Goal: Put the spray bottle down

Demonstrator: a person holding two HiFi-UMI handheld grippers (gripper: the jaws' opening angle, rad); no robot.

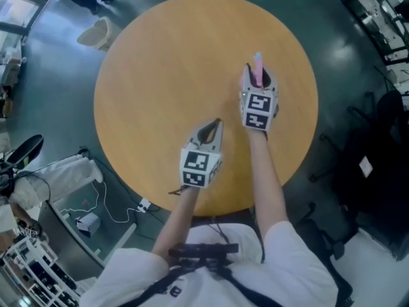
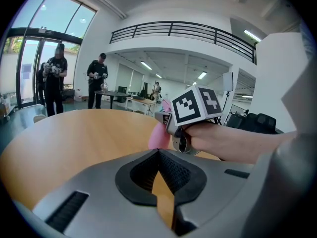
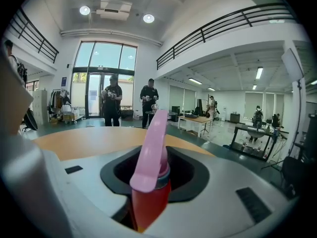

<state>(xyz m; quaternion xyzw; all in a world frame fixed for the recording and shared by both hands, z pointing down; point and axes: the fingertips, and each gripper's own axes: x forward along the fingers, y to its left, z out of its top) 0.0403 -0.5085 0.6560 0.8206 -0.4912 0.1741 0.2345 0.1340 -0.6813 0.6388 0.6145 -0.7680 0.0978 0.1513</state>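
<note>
Spray bottle point(image 3: 148, 192) with red-orange body and pink trigger head, pinched between the pads of the right gripper point(image 1: 256, 77), head uppermost and poking out past the jaw tips. In the right gripper view: pads closed against both sides of the body, pink head rising through the middle of the black jaw recess, round wooden table point(image 1: 166, 62) spread out ahead and below. Whether the bottle's base touches the tabletop: cannot tell from any view.

Left gripper point(image 1: 216, 123) to the left of the right one and nearer the person, apart from it, over the near part of the table. Jaws pressed together at the tips, nothing between them — only a narrow slit of tabletop showing lower down between the 2 pads. Ahead of it and to its right, in the left gripper view: the right gripper's marker cube point(image 2: 195, 105), the hand point(image 2: 218, 142) wrapped round the handle just below the cube, and the bottle's pink head just left of the cube.

Beyond the right gripper's jaws, well past the far edge of the table: 2 people point(image 3: 113, 103) standing near the glass doors, desks further off to the right.
</note>
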